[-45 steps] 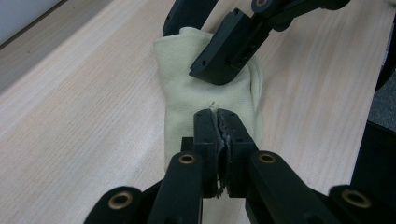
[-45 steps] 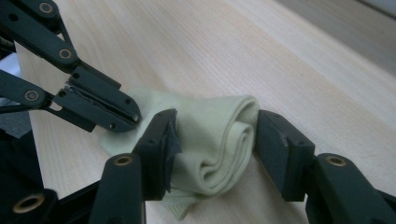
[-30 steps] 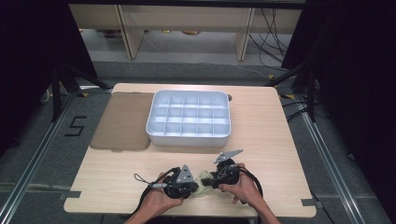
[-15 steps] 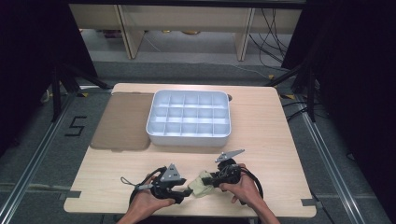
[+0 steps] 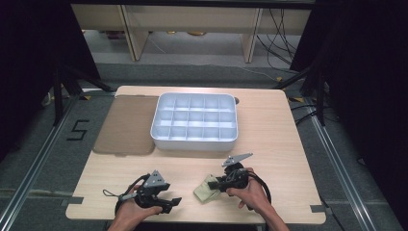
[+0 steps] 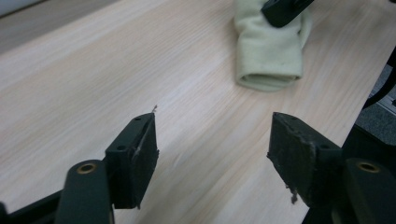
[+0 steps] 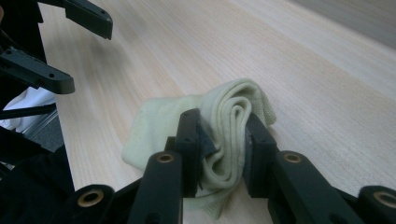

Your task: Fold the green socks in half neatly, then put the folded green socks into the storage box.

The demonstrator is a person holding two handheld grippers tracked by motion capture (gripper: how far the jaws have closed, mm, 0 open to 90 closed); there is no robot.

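The pale yellow-green sock [image 5: 206, 190] lies folded on the bench [image 5: 269, 144], near its front edge and a little right of the middle. The right hand-held gripper [image 7: 223, 140] is clenched on it: in the right gripper view the two black pads press on a thick roll of several layers, and the fabric bulges out above and below them. In the left gripper view the folded end of the sock [image 6: 270, 56] rests flat on the wood, with the right gripper's jaw on top of it.

The left hand-held gripper [image 5: 169, 204] is released. Its jaws have just been opening, nothing is between them, and they stand over bare bench near the front edge, well apart from the sock.

The sock looks very light and fully soft. It will not keep its shape: if it is lifted by one end, the free layers will probably hang down and the fold may open. The knit surface should grip well on the pads, so I do not expect slipping, and there is nothing fragile in it. The best place to take hold is across the whole bundle, where all layers are caught together, as the right gripper does now. I cannot tell surely whether it is one sock or a pair rolled together.

The white compartment tray [image 5: 195, 121] stands toward the back edge of the bench, with a brown flat lid [image 5: 126, 125] just beside it on the left.
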